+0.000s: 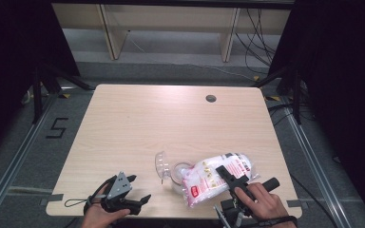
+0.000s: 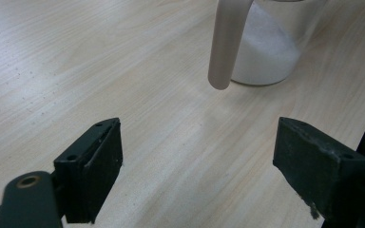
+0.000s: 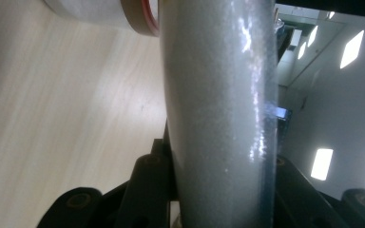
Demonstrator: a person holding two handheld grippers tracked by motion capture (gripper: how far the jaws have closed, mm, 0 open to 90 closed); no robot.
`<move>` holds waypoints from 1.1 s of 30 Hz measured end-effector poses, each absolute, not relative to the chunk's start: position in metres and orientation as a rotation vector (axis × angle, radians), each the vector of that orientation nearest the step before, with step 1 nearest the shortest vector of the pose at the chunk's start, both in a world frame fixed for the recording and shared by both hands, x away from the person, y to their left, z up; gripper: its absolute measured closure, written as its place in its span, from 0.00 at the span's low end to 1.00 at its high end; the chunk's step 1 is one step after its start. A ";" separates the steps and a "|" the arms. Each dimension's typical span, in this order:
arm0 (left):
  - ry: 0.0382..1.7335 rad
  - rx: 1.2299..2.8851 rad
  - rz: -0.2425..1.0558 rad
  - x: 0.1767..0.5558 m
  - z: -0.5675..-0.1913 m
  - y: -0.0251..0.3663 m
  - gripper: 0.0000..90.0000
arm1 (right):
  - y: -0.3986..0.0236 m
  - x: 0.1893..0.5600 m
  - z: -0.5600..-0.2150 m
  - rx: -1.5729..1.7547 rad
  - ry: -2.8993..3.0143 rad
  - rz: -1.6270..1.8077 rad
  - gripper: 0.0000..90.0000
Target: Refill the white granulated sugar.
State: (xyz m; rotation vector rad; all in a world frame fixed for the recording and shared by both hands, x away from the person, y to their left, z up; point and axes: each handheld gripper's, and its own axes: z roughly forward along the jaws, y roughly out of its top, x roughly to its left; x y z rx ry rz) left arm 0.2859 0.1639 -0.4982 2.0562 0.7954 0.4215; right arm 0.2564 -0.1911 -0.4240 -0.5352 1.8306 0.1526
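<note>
High view: one plastic bag of white granules (image 1: 217, 176), printed in red and white, is held tilted near the front edge of the table (image 1: 138, 123), toward its right corner, with its lower end over one clear glass jar (image 1: 179, 174). The bag is pinched between the jaws of the right gripper (image 1: 229, 177), which is gripped by the right hand (image 1: 261, 199) entering from the front edge, the forearm angled inward. In the right gripper view the bag (image 3: 221, 114) stands as a grey-white column clamped between the two black jaws, and a round rim with a red ring is seen at the top. The jar's hinged clear lid (image 1: 161, 165) is swung open to the left. In the left gripper view the jar (image 2: 271, 42) is seen partly filled with white granules, with a beige handle-like strip (image 2: 227, 42) hanging before it. One left gripper (image 1: 140, 190), held in the left hand (image 1: 102, 214) near the front left corner, rests low over the table, its jaws spread wide with bare wood between them.
</note>
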 end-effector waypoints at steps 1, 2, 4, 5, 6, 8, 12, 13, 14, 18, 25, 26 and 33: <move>0.793 2.054 0.419 0.286 -0.498 0.164 0.18 | -0.191 0.258 -0.423 -0.542 1.827 0.183 0.83; 0.793 2.054 0.419 0.286 -0.498 0.164 0.18 | -0.191 0.258 -0.423 -0.542 1.827 0.183 0.83; 0.796 2.055 0.423 0.286 -0.498 0.164 0.18 | -0.195 0.260 -0.423 -0.496 1.859 0.244 0.83; 0.796 2.055 0.422 0.286 -0.498 0.164 0.18 | -0.195 0.260 -0.423 -0.496 1.859 0.244 0.83; 0.795 2.060 0.426 0.286 -0.498 0.164 0.18 | -0.196 0.261 -0.422 -0.505 1.851 0.253 0.83; 0.789 2.065 0.430 0.287 -0.498 0.165 0.18 | -0.200 0.262 -0.422 -0.456 1.875 0.282 0.84; 0.791 2.071 0.433 0.286 -0.498 0.165 0.18 | -0.205 0.264 -0.421 -0.394 1.905 0.367 0.84; 0.796 2.055 0.424 0.286 -0.498 0.164 0.18 | -0.207 0.266 -0.421 -0.377 1.907 0.411 0.84; 0.795 2.059 0.426 0.286 -0.498 0.164 0.18 | -0.210 0.268 -0.423 -0.320 1.930 0.479 0.84; 0.792 2.066 0.432 0.286 -0.498 0.165 0.18 | -0.212 0.274 -0.426 -0.261 1.998 0.557 0.85; 0.792 2.070 0.433 0.286 -0.498 0.165 0.18 | -0.220 0.285 -0.434 -0.133 2.060 0.748 0.85; 0.791 2.071 0.433 0.286 -0.498 0.165 0.18 | -0.222 0.285 -0.436 -0.080 2.078 0.790 0.86; 0.798 2.053 0.423 0.286 -0.498 0.164 0.18 | -0.233 0.294 -0.441 0.022 2.088 0.976 0.86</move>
